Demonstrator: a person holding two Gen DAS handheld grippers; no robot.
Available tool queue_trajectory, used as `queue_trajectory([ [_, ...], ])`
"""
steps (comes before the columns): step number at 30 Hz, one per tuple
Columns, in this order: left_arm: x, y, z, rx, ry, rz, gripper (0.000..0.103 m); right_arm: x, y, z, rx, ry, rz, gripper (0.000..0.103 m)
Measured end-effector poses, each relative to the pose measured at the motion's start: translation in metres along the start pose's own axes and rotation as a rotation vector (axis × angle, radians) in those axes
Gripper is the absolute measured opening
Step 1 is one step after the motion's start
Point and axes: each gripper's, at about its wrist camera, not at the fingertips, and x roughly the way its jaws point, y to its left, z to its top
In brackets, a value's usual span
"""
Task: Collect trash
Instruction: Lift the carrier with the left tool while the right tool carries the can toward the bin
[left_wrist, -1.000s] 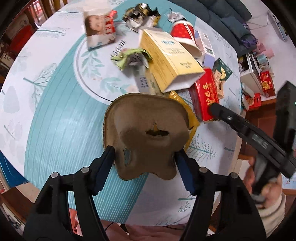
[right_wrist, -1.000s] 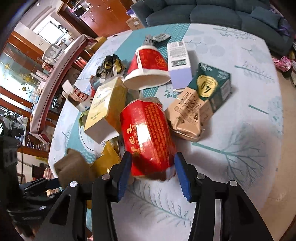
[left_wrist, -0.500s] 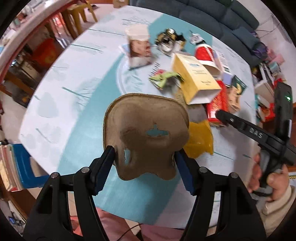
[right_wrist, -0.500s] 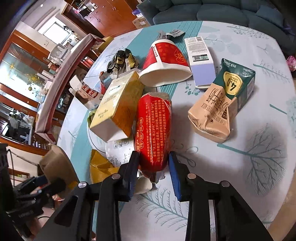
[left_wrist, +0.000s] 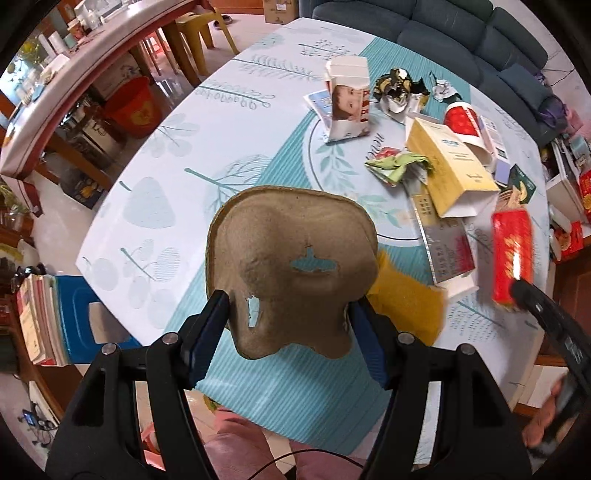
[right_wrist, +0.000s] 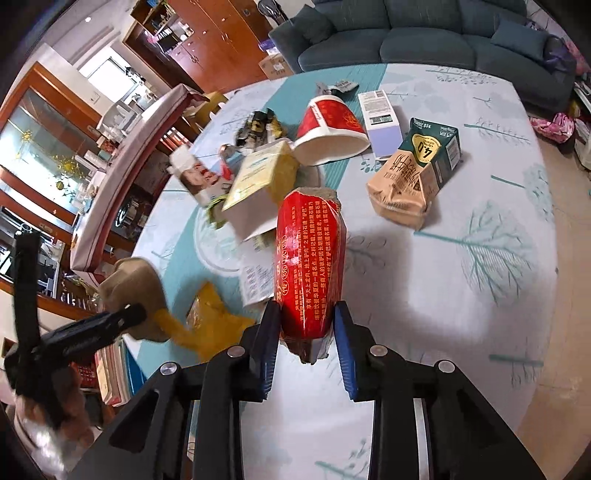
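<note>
My left gripper (left_wrist: 288, 332) is shut on a brown moulded-pulp cardboard piece (left_wrist: 291, 266) and holds it above the table's near edge. My right gripper (right_wrist: 304, 332) is shut on a red foil snack bag (right_wrist: 310, 266) with yellow print, lifted off the tablecloth. The red bag (left_wrist: 511, 258) also shows in the left wrist view at the right, and the cardboard piece (right_wrist: 133, 291) in the right wrist view at the left. More trash lies on the table: a yellow box (right_wrist: 262, 177), a red paper cup (right_wrist: 332, 129), a tan bag (right_wrist: 400, 188).
A yellow wrapper (left_wrist: 406, 306) and a silver-red flat pack (left_wrist: 447, 247) lie near the table's (left_wrist: 177, 147) front. A green carton (right_wrist: 439, 147), a white-purple box (right_wrist: 382, 122), a baby-picture carton (left_wrist: 347, 103) and crumpled foil (left_wrist: 395, 88) lie further back. A sofa (right_wrist: 424, 40) stands behind.
Both grippers have risen and pulled back from the table. The right gripper closed on the red bag and lifted it. The left still holds the cardboard piece.
</note>
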Motion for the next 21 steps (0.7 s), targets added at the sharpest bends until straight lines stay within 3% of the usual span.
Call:
queue_trajectory([
  [10, -0.017, 0.011, -0.002, 0.097, -0.063, 0.045, 0.064, -0.041, 0.041, -0.063, 0.057, -0.075, -0.014, 0.028],
  [17, 0.002, 0.045, -0.012, 0.191, -0.061, 0.022, 0.064, -0.052, 0.085, -0.127, 0.153, -0.133, -0.061, 0.028],
  [21, 0.013, 0.076, -0.020, 0.204, -0.021, -0.046, 0.063, -0.036, 0.131, -0.157, 0.145, -0.117, -0.085, 0.028],
])
